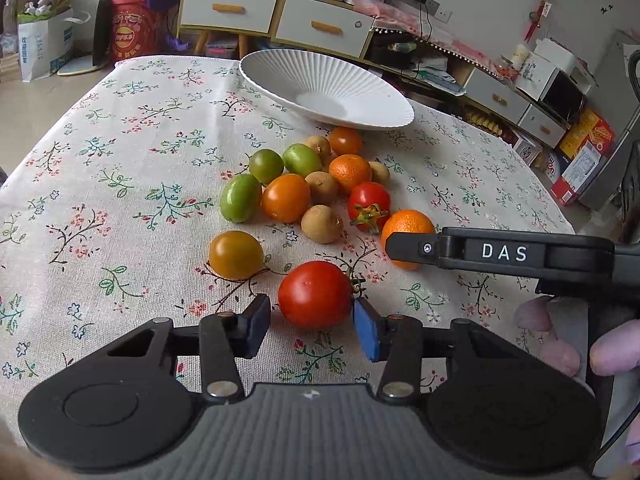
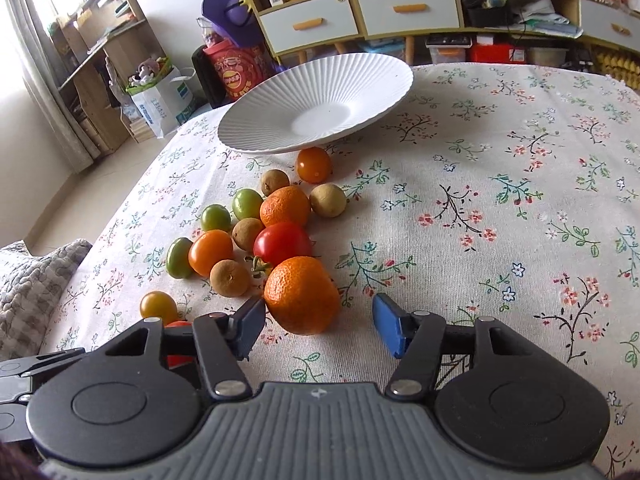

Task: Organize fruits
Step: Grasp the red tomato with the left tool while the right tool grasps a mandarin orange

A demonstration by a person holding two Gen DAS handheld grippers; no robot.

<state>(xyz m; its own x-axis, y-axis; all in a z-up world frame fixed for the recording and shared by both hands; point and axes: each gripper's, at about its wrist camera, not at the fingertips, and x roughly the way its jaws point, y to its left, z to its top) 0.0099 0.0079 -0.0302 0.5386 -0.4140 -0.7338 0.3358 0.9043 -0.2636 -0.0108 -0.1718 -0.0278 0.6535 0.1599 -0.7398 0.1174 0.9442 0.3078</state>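
The left gripper [image 1: 312, 326] has its jaws apart around the large red tomato [image 1: 315, 294], nearest of the loose fruit lying before the empty ribbed white plate [image 1: 280, 65] on the floral-clothed table [image 1: 120, 200]. The right gripper [image 2: 319, 326] has its jaws apart, bracketing a dimpled orange mandarin [image 2: 302, 295]. Contact cannot be confirmed.

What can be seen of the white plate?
The plate is a wide, shallow white dish, ceramic by the look, with fine ribs running from a smooth round centre to a finely scalloped rim. It holds nothing. It sits upright on the floral tablecloth near the table's far edge, beyond the fruit. A small orange tomato lies at its near rim; contact cannot be told.
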